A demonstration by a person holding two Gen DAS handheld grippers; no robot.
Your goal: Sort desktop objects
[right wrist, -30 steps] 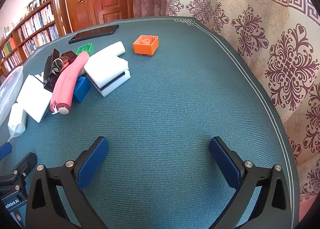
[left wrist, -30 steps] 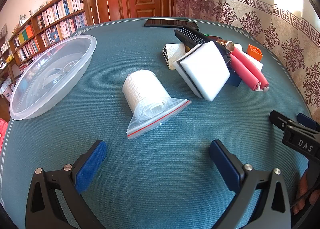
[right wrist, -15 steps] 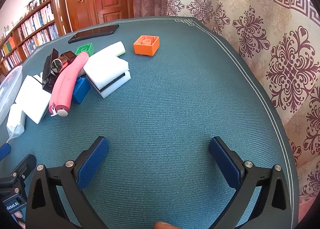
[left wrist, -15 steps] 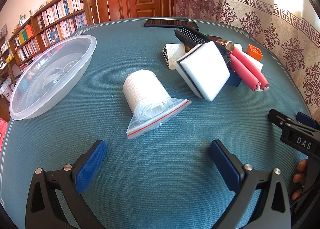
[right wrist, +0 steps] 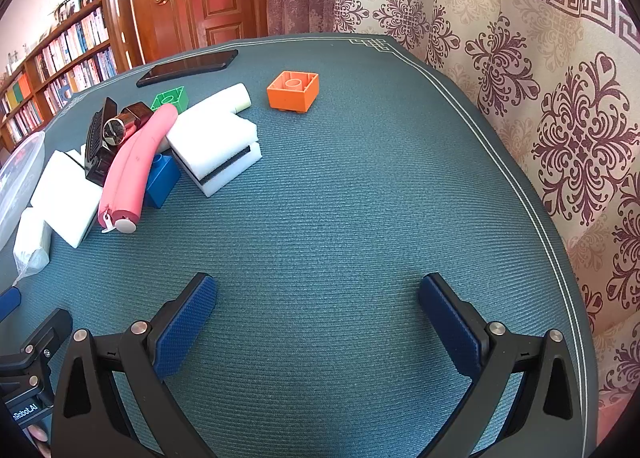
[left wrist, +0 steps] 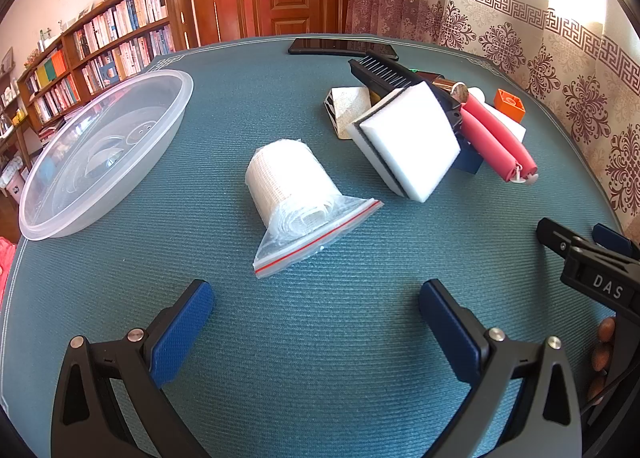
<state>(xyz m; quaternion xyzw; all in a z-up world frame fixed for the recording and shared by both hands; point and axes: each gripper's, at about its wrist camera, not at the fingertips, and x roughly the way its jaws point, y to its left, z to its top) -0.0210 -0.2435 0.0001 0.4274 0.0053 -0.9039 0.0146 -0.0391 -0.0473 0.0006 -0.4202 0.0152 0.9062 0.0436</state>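
a: hovering low, left tongs (left wrist: pixel 316 308) gape, nothing held; right tongs (right wrist: pixel 318 304) released too.
b: nearest?
a: bagged roll (left wrist: pixel 294 185), frame centre, just ahead of left; long axis runs away, upper left. bowl (left wrist: pixel 100 149) further left.

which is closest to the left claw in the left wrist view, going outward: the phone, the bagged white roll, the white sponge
From the left claw, nearest first:
1. bagged white roll, just ahead, near the middle of the table.
2. white sponge, farther back and to the right, at the front of the pile.
3. phone, at the far edge of the table, by the door.
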